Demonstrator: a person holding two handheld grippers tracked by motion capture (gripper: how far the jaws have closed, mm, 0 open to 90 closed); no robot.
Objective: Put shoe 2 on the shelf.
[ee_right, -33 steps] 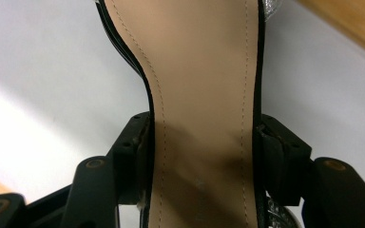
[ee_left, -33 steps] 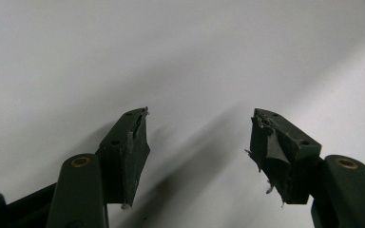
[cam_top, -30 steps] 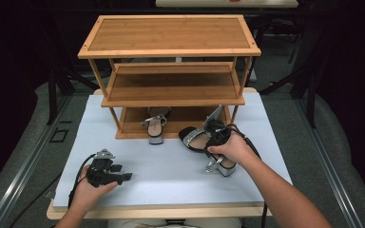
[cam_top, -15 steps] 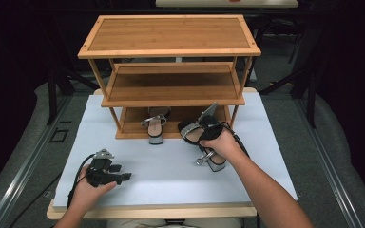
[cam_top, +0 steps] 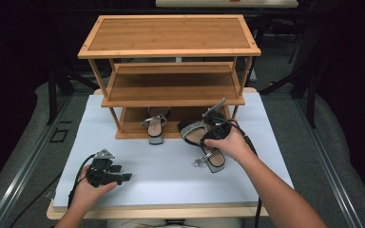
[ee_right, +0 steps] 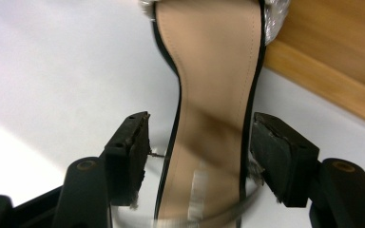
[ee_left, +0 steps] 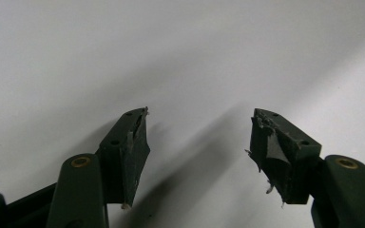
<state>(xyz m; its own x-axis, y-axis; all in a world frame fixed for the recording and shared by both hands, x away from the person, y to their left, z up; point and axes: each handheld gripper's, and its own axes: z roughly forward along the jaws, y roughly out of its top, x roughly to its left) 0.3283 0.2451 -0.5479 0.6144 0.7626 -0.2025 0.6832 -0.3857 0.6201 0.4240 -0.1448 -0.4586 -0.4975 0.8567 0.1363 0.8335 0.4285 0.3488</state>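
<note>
Bright overhead light whitens the table [cam_top: 171, 175], surroundings fall dark, and the sandal's strap [ee_right: 209, 216] blurs up close.

A three-tier bamboo shoe rack [cam_top: 171, 47] stands at the white table's [cam_top: 138, 166] far edge — a silver-strapped heeled sandal [cam_top: 155, 124] on its bottom shelf.

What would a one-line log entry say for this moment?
right gripper: jaws just opening, astride sandal, pads clear | left gripper: open, nothing between jaws | second sandal: on rack bottom shelf
</note>
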